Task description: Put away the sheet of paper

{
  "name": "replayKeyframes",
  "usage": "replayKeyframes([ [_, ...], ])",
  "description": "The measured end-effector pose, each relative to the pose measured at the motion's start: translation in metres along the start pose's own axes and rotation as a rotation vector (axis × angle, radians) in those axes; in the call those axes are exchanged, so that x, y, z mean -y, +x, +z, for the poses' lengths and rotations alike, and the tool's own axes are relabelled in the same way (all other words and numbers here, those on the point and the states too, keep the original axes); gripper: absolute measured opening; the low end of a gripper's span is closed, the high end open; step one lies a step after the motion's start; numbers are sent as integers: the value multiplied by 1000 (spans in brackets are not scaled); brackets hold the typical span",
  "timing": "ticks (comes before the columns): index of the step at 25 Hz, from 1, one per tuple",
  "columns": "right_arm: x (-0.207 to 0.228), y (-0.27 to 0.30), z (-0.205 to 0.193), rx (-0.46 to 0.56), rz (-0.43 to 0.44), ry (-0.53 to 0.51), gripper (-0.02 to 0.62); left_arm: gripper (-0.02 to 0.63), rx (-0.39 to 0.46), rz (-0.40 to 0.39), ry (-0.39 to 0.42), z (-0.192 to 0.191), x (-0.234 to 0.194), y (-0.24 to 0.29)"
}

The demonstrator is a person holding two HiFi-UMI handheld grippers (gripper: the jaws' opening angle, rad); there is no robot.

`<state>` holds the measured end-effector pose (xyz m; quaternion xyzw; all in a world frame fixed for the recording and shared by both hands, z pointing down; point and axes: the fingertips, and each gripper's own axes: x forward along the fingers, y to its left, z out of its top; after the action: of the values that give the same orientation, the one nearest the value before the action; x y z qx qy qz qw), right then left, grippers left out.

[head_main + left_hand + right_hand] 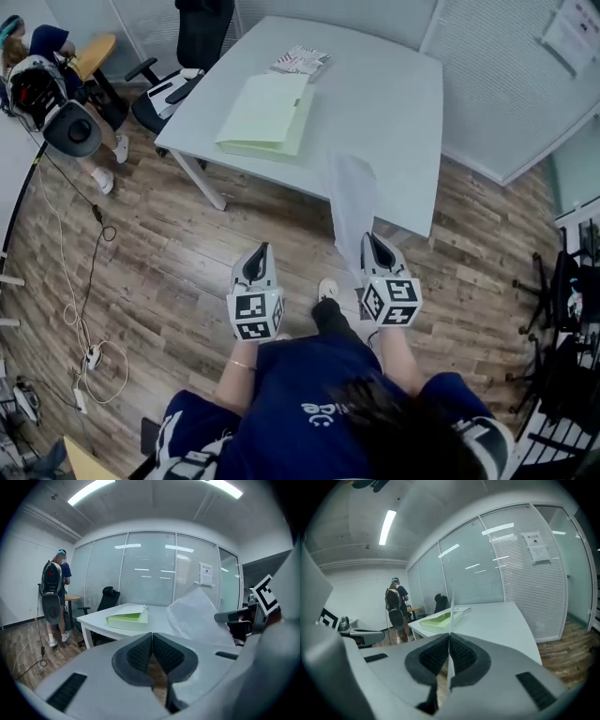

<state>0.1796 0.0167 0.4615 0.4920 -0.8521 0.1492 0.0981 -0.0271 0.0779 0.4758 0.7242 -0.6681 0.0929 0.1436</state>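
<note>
Beside white table (394, 103), office chair (204, 37); perhaps leaflets (300, 62)

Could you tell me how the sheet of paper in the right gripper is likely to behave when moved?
Probably light and floppy: the sheet of paper is pinched at one edge only by the right gripper, with the rest unsupported. It looks thin edge-on, so it may well flutter or crease.

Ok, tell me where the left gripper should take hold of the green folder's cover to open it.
Take the top cover of the green folder at its near edge, coming in low from the person's side. That edge seems to gape slightly, leaving a jaw room to slip under. The left gripper is shut and empty; the right gripper pinches the sheet of paper.
</note>
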Motion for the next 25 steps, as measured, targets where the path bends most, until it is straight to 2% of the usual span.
replayKeyframes([
  [4, 29, 51, 32, 16, 36, -8, 8, 6, -17, 31, 33, 19, 3, 51],
  [11, 73, 113, 64, 7, 118, -27, 8, 9, -48, 200, 31, 40, -8, 118],
  [13, 81, 125, 69, 3, 135, -34, 8, 13, -66, 215, 50, 44, -9, 131],
  [14, 85, 130, 71, 2, 141, -37, 9, 36, -77, 214, 64, 45, -8, 138],
  [17, 93, 143, 79, 4, 152, -33, 9, 94, -126, 196, 125, 45, -7, 158],
  [21, 96, 152, 80, -7, 159, -34, 8, 155, -173, 180, 251, 47, -11, 184],
  [25, 103, 158, 81, -13, 145, -29, 9, 172, -198, 181, 385, 57, -20, 212],
])
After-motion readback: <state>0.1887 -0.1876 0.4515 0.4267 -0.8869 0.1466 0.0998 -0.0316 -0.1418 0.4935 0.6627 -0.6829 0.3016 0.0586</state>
